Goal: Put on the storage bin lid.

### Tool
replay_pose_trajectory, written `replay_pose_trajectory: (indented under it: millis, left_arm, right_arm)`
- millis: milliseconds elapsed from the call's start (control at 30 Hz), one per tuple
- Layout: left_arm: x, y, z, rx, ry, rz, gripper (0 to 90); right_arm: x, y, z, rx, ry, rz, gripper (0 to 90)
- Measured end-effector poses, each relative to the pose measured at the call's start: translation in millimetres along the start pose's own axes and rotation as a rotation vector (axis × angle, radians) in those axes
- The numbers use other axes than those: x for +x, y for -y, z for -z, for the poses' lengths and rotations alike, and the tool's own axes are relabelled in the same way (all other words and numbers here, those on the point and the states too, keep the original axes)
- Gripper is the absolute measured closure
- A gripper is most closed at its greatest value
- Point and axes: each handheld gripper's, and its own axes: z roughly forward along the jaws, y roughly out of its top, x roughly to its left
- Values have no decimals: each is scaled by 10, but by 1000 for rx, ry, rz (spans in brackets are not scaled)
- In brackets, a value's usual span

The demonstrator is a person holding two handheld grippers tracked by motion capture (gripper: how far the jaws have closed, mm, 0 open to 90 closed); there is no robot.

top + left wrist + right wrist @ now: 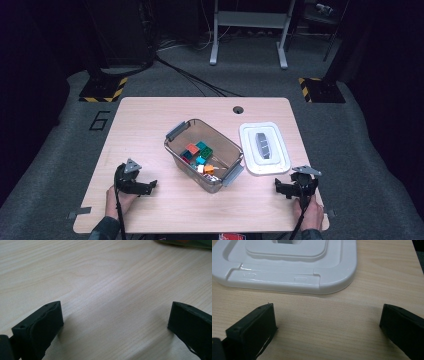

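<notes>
A clear plastic bin with grey latches stands mid-table and holds several coloured blocks. Its white lid lies flat to the right of it. My left gripper rests low at the front left, jaws wide open over bare wood and pointing toward the bin. In the left gripper view that gripper has nothing between its fingers. My right gripper sits at the front right, open, just short of the lid's near edge. The right gripper view shows the lid ahead of my empty gripper.
The wooden table has a cable hole near its far edge. A corner of the bin peeks in at the top right of the left gripper view. Bare wood lies between the two grippers along the front.
</notes>
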Motion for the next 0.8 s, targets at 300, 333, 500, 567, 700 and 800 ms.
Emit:
replay_pose_trajectory:
  millis: [300, 333, 500, 567, 700, 800]
  left_arm:
    - [4, -5, -8, 1, -5, 1, 0]
    - [4, -5, -8, 1, -5, 1, 0]
    - [6, -14, -13, 1, -2, -3, 0]
    - [3, -13, -20, -4, -3, 0, 0]
    - [2, -13, -28, -12, -3, 1, 0]
    - [4, -14, -26, -8, -3, -3, 0]
  right_arm:
    - [12, 26, 23, -4, 10, -9, 0]
    - [12, 26, 23, -4, 10, -9, 0]
    - [-34, -17, 27, 39, 1, -4, 0]
    - [-48, -35, 39, 61, 5, -10, 0]
    - [-84, -71, 83, 92, 31, -1, 80]
    - [-112, -140, 121, 69, 79, 13, 141]
